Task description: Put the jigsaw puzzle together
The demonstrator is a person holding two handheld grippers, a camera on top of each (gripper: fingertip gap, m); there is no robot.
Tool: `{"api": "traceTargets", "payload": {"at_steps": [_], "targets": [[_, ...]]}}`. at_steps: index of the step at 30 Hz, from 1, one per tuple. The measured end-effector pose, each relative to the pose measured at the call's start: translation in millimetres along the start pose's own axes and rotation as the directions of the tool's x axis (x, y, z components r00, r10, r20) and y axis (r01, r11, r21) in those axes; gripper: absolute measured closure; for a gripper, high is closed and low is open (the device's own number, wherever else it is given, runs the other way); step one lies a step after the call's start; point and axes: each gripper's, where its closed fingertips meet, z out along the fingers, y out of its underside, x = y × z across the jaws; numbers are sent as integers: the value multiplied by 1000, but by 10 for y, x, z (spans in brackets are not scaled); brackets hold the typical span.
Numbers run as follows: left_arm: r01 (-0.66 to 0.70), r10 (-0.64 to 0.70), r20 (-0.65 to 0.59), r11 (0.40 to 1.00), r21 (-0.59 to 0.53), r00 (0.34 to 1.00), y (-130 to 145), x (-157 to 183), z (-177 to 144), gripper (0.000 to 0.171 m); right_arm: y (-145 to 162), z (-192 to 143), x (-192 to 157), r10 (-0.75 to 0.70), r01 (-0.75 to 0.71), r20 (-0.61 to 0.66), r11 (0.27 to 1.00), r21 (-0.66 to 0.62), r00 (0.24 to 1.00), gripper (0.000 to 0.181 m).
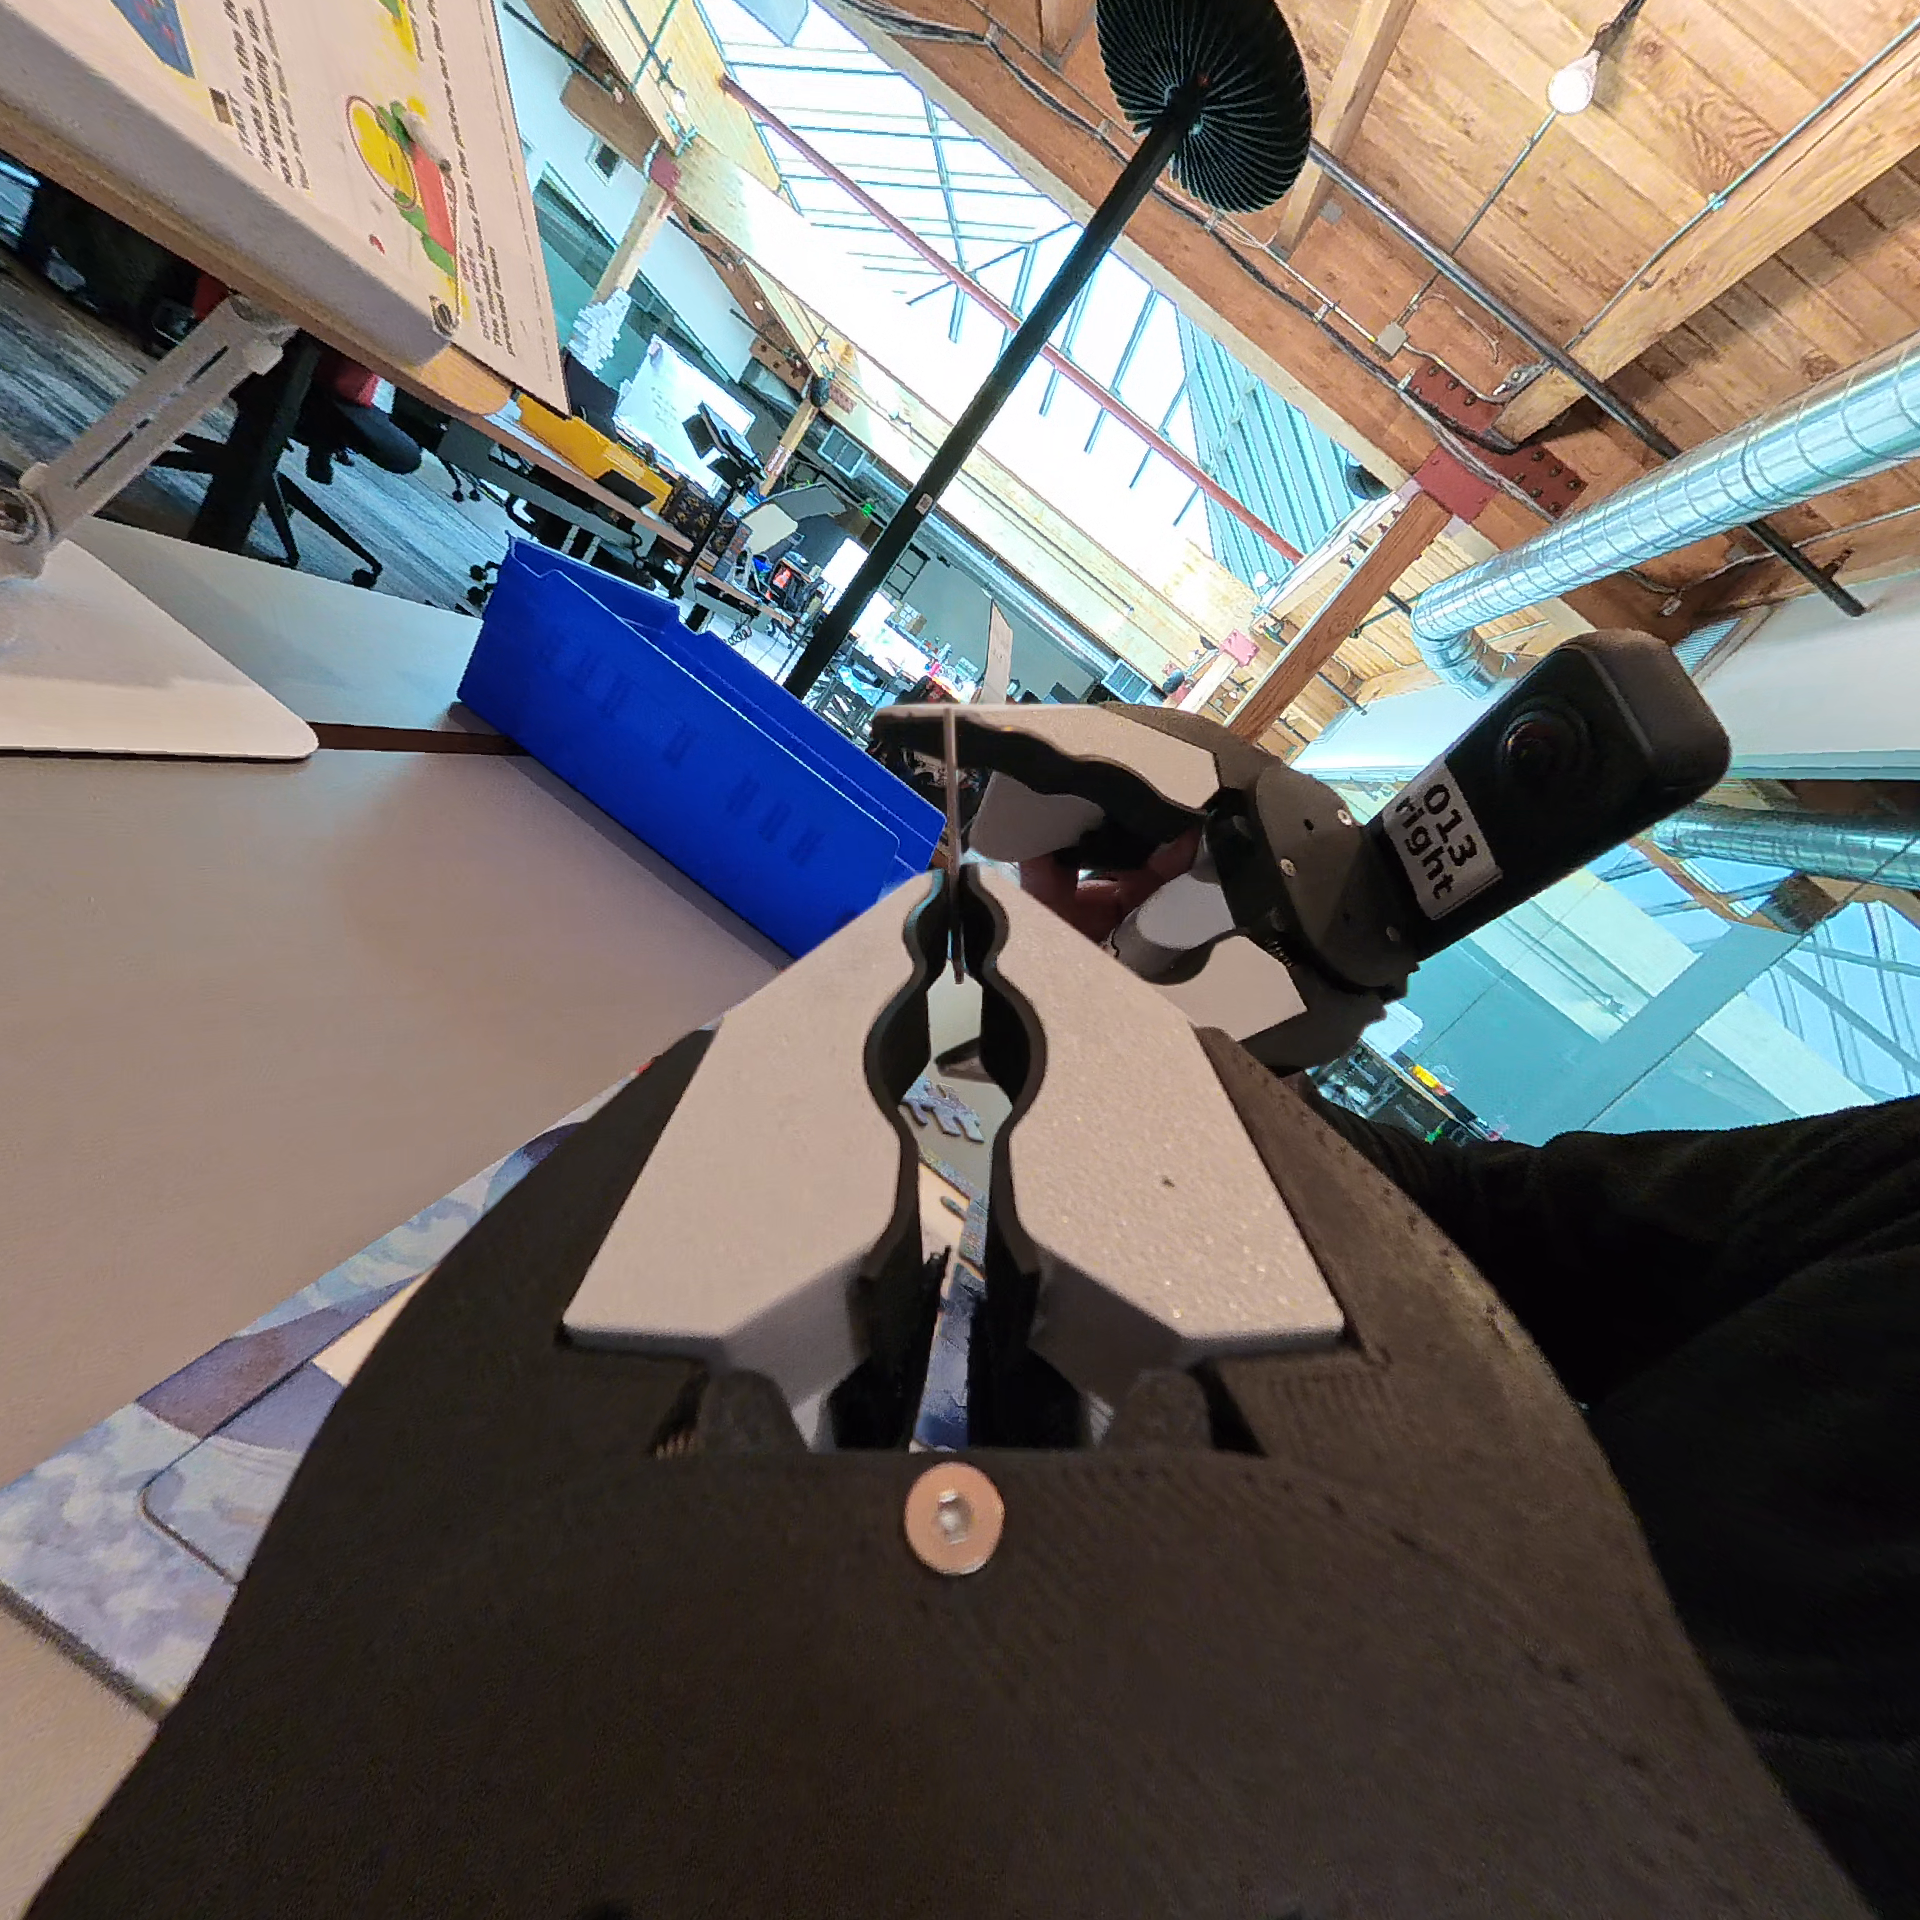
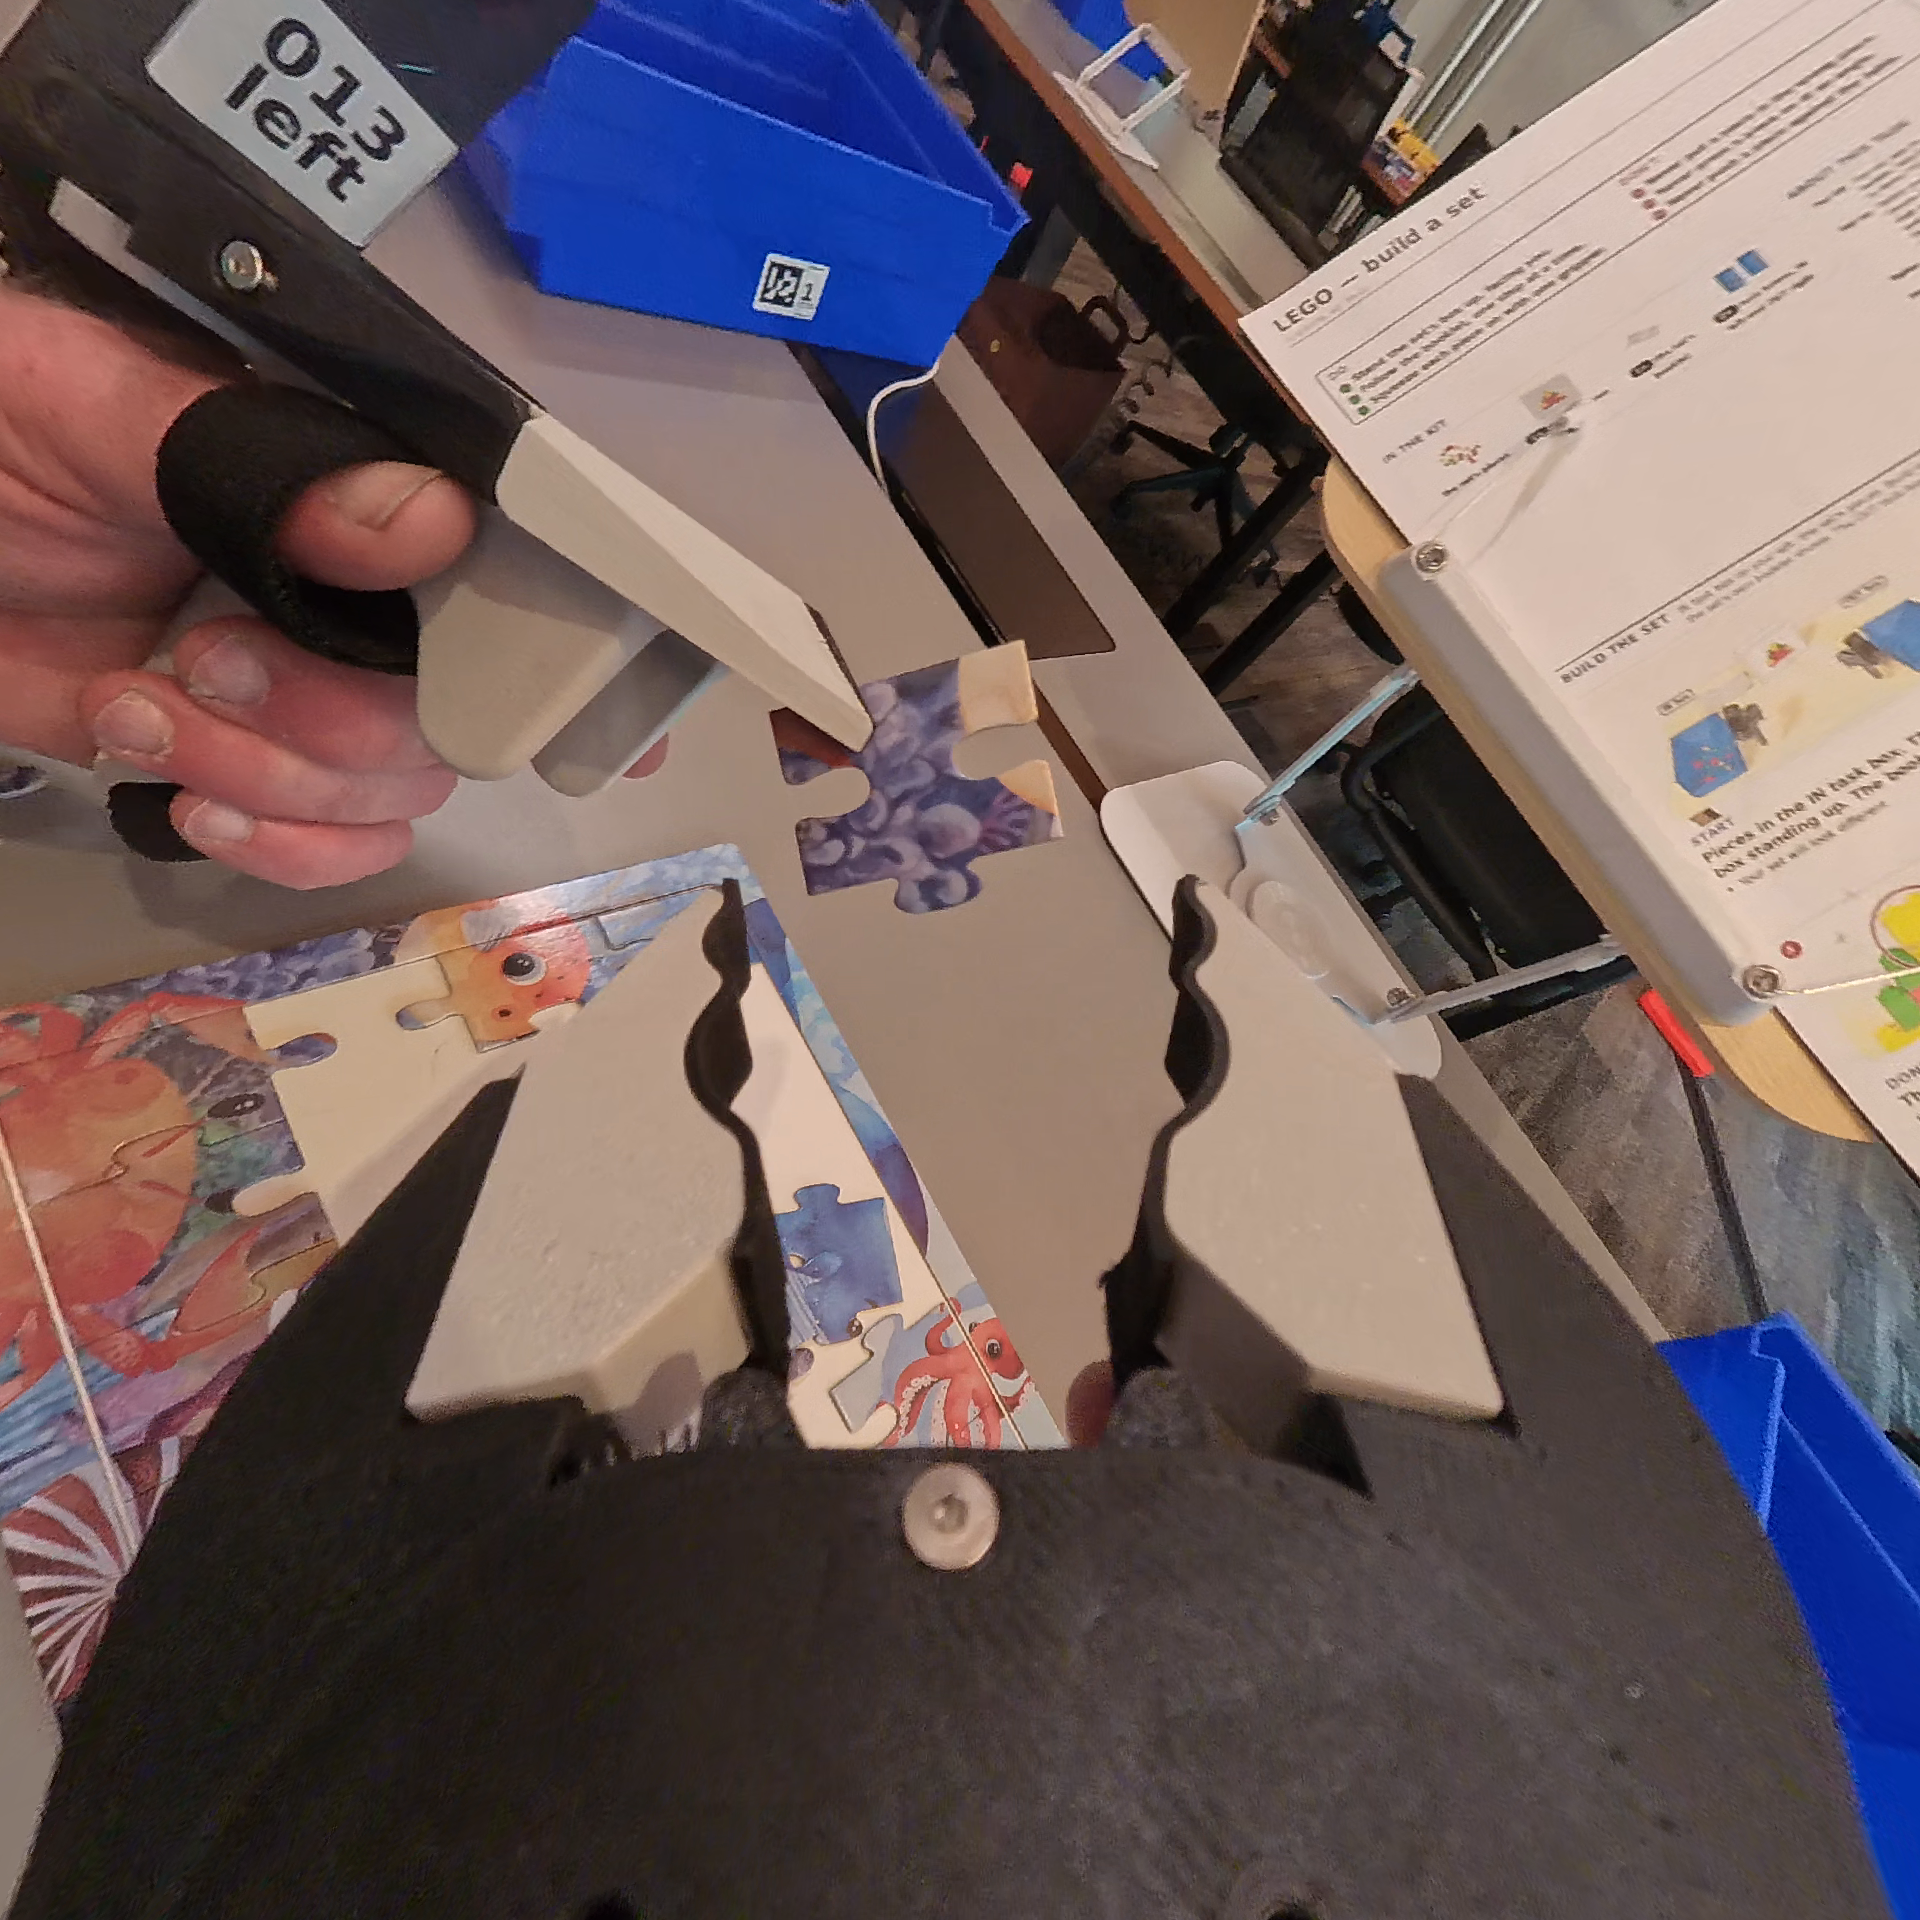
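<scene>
My left gripper (image 1: pixel 954 894) is shut on a jigsaw piece (image 1: pixel 952 821), seen edge-on as a thin sliver in its own view. The right wrist view shows that piece (image 2: pixel 925 790) face-on: purple coral with a cream corner, held in the air by the left gripper (image 2: pixel 831 717) above the grey table. My right gripper (image 2: pixel 956 925) is open and empty, just below the piece. It also shows in the left wrist view (image 1: pixel 935 748), beyond the piece. The partly built sea-creature puzzle (image 2: pixel 156 1122) lies in its tray at lower left, with bare cream patches (image 2: pixel 343 1039).
A blue bin (image 2: pixel 727 177) stands on the table behind the piece; it also shows in the left wrist view (image 1: pixel 675 748). A white stand (image 2: pixel 1184 831) holds an instruction board (image 2: pixel 1662 499) at right. Another blue bin (image 2: pixel 1829 1507) sits at lower right. A person's hand (image 2: pixel 156 665) grips the left gripper. Only a small space, under 4 cm, lies between the two pairs of fingers. Between my right fingertips and the partly built sea-creature puzzle (image 2: pixel 156 1122) there is roughly 15 cm.
</scene>
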Motion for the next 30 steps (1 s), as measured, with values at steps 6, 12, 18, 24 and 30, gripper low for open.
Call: {"api": "traceTargets", "payload": {"at_steps": [6,12,18,24,30], "targets": [[9,-9,-11,1000,-13,1000,72,33,46,171,-24,64,-73,-45,45,12,999,-5,999,128],[29,-29,-13,999,-17,999,96,8,49,171,13,92,-72,-58,59,28,998,-24,998,130],[-63,65,27,997,-47,998,67,-46,23,141,103,-40,3,-63,67,79,996,-51,995,130],[-172,189,116,976,-136,975,99,-276,-44,130,672,-303,-79,-100,161,265,962,-219,959,130],[-214,254,136,943,-257,958,265,-405,-59,130,1379,-733,-140,-111,267,378,881,-391,919,130]]}}
